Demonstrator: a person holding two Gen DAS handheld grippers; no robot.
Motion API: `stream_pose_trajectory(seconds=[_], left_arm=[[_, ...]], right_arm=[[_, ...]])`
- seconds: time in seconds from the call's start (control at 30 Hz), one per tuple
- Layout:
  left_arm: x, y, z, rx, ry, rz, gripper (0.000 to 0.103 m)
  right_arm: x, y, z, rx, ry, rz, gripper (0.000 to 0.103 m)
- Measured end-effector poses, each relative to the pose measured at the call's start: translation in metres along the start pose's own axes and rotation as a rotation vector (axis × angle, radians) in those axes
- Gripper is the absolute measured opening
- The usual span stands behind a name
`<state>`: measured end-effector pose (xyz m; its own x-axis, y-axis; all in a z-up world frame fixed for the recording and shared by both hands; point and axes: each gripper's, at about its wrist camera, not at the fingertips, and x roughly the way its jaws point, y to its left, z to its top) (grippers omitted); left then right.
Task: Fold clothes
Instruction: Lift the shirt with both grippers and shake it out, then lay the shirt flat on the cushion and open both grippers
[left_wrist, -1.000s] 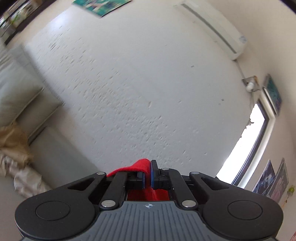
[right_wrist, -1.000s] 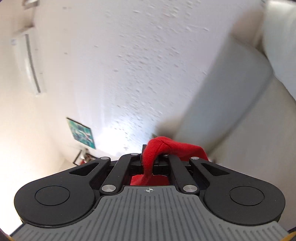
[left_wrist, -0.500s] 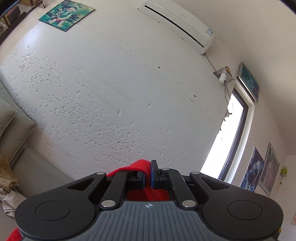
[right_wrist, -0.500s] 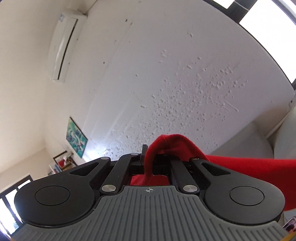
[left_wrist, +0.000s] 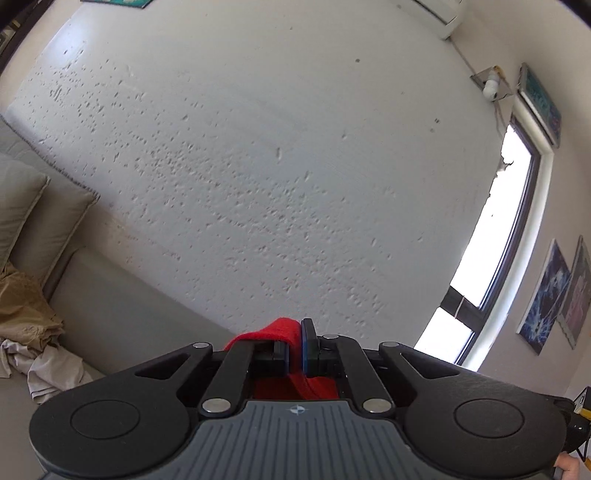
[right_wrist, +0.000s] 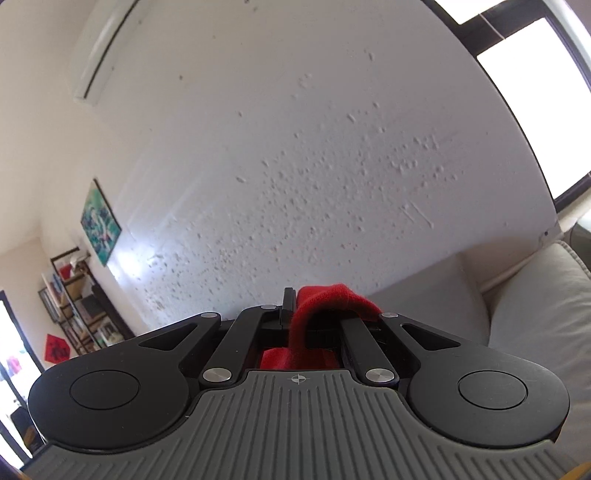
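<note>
Both grippers are pinching the red cloth, so this looks like the lift-and-spread bit before a fold. The left gripper (left_wrist: 294, 345) has cloth (left_wrist: 275, 334) bunched at its tips, at 6 o'clock in its view. The right gripper (right_wrist: 291, 314) has the cloth (right_wrist: 325, 301) draped over toward 3 o'clock. I'd keep both pinches tight and level, pulling the edge taut. Further out, the sofa (left_wrist: 122, 314) with a clothes pile (left_wrist: 33, 332) sits at 8 o'clock, the wall (left_wrist: 277, 166) behind.
</note>
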<state>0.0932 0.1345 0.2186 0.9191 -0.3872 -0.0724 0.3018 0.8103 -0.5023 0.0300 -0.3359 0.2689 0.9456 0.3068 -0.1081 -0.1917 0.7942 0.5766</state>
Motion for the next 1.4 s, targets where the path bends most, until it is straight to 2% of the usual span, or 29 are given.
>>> stream_pose_trajectory(seconds=[0.07, 0.13, 0.23, 0.3, 0.4, 0.5, 0.6, 0.67, 0.73, 0.8, 0.83, 0.9, 1.0, 1.17, 1.27, 1.4], left_arm=[[0.042, 0.015, 0.004, -0.025, 0.042, 0.049, 0.004], [0.068, 0.016, 0.021, -0.022, 0.019, 0.067, 0.004], [0.070, -0.016, 0.056, 0.132, -0.124, 0.026, 0.004], [0.059, -0.039, 0.068, 0.233, -0.205, 0.003, 0.004], [0.048, -0.049, 0.052, 0.300, -0.228, 0.005, 0.005], [0.047, -0.024, -0.006, 0.253, -0.146, 0.060, 0.005], [0.055, 0.018, -0.088, 0.167, 0.010, 0.163, 0.005], [0.060, 0.049, -0.147, 0.104, 0.133, 0.256, 0.005], [0.062, 0.079, -0.202, 0.021, 0.256, 0.336, 0.005], [0.060, 0.107, -0.248, -0.077, 0.373, 0.417, 0.004], [0.057, 0.117, -0.262, -0.115, 0.406, 0.442, 0.004], [0.047, 0.132, -0.282, -0.181, 0.450, 0.478, 0.004], [0.030, 0.137, -0.280, -0.212, 0.433, 0.478, 0.004], [0.009, 0.127, -0.256, -0.223, 0.389, 0.437, 0.004], [-0.002, 0.111, -0.250, -0.207, 0.399, 0.428, 0.004], [-0.014, 0.106, -0.257, -0.182, 0.433, 0.474, 0.004]], right_arm=[[0.045, -0.014, -0.002, -0.013, 0.054, -0.039, 0.002], [0.085, -0.024, 0.002, -0.017, 0.076, -0.066, 0.002], [0.113, -0.018, 0.033, -0.064, -0.006, -0.055, 0.002], [0.101, 0.004, 0.049, -0.184, -0.089, -0.033, 0.002], [0.082, 0.034, 0.070, -0.359, -0.202, -0.005, 0.002], [0.068, 0.020, 0.045, -0.409, -0.156, -0.021, 0.002], [0.078, -0.029, -0.010, -0.327, -0.007, -0.056, 0.002], [0.093, -0.077, -0.063, -0.223, 0.115, -0.103, 0.002], [0.111, -0.134, -0.130, -0.074, 0.265, -0.176, 0.002], [0.119, -0.183, -0.191, 0.056, 0.379, -0.258, 0.002], [0.121, -0.204, -0.220, 0.115, 0.427, -0.300, 0.002], [0.118, -0.233, -0.263, 0.199, 0.489, -0.362, 0.002], [0.107, -0.240, -0.287, 0.220, 0.508, -0.381, 0.002], [0.093, -0.218, -0.273, 0.229, 0.472, -0.365, 0.002], [0.083, -0.206, -0.263, 0.241, 0.461, -0.352, 0.002], [0.072, -0.196, -0.264, 0.244, 0.480, -0.356, 0.002]])
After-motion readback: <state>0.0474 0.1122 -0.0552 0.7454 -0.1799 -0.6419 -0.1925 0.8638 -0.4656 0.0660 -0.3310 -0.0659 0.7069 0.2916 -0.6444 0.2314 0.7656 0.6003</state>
